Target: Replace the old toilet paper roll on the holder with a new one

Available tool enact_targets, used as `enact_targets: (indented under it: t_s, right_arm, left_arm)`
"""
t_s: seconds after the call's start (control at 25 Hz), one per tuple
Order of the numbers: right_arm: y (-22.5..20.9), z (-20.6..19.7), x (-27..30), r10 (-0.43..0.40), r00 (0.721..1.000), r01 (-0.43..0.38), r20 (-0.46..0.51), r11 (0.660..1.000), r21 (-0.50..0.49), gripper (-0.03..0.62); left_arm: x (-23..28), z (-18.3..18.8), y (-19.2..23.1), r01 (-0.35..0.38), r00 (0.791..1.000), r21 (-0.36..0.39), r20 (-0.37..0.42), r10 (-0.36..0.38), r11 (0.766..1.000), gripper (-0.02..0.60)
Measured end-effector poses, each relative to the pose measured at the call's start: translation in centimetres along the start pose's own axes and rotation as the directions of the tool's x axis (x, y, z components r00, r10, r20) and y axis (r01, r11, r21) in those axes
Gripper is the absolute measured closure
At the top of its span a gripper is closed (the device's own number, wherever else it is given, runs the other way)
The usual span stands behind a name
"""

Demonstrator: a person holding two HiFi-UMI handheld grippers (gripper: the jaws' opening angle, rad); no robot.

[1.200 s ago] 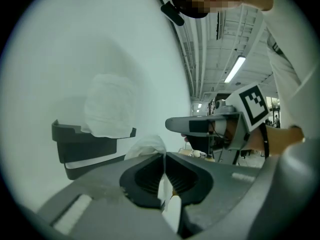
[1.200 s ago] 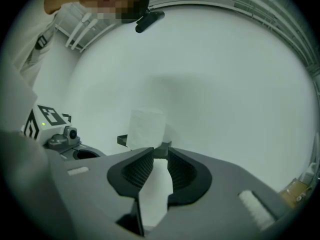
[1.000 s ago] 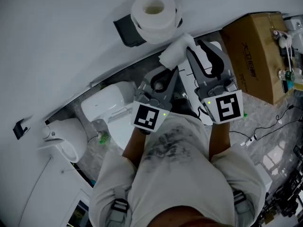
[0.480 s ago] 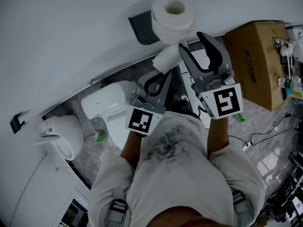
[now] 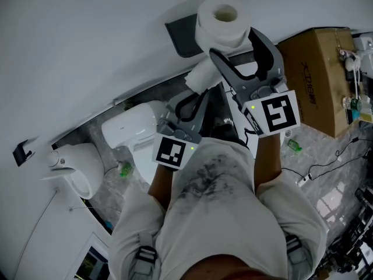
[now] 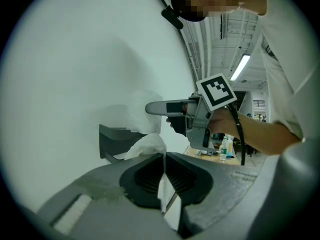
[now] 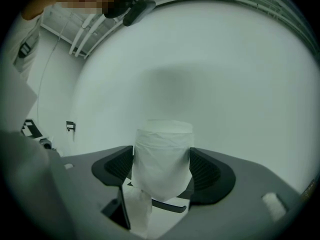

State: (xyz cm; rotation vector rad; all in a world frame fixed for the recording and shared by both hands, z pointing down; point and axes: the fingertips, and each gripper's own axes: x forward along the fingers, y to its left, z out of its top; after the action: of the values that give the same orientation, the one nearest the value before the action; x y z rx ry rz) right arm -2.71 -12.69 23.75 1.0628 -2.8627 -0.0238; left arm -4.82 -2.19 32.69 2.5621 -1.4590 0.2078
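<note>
- The right gripper [image 5: 232, 42] is spreading its jaws wide and arriving around the toilet paper roll [image 5: 224, 16] on the holder [image 5: 182, 35] at twelve o'clock. Nothing is squeezing yet, so a grab is probably coming.
- The left gripper [image 5: 201, 93] is pinching a paper wad [image 5: 201, 74].
- The wall [image 5: 87, 39] is backing the roll and a cardboard box [image 5: 315, 69] is crowding two o'clock, leaving six o'clock free.

Head cam looks steeply down over the person's chest [image 5: 215, 179]. Gripper cams sit close behind their jaws, facing the wall [image 5: 87, 39] — all three share the toilet roll [image 5: 223, 17].
</note>
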Motion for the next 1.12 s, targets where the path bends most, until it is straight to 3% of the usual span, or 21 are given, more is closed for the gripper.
enact_targets:
  t_s: [0.52,1.12]
  right_arm:
    - [-1.0,-0.5,3.1,-0.031,0.998,0.033,-0.061,0.999,0.027,0.198]
    - [-1.7,0.6,1.7,-0.058,0.998,0.059,0.009,0.998,-0.025,0.221]
  left_arm:
    - [-0.6,-0.1,1.1,0.006,1.000,0.003,-0.005,-0.006,1.000,0.565]
    - [-0.2,0.0,1.2,0.021,1.000,-0.005,0.003,-0.021,1.000,0.565]
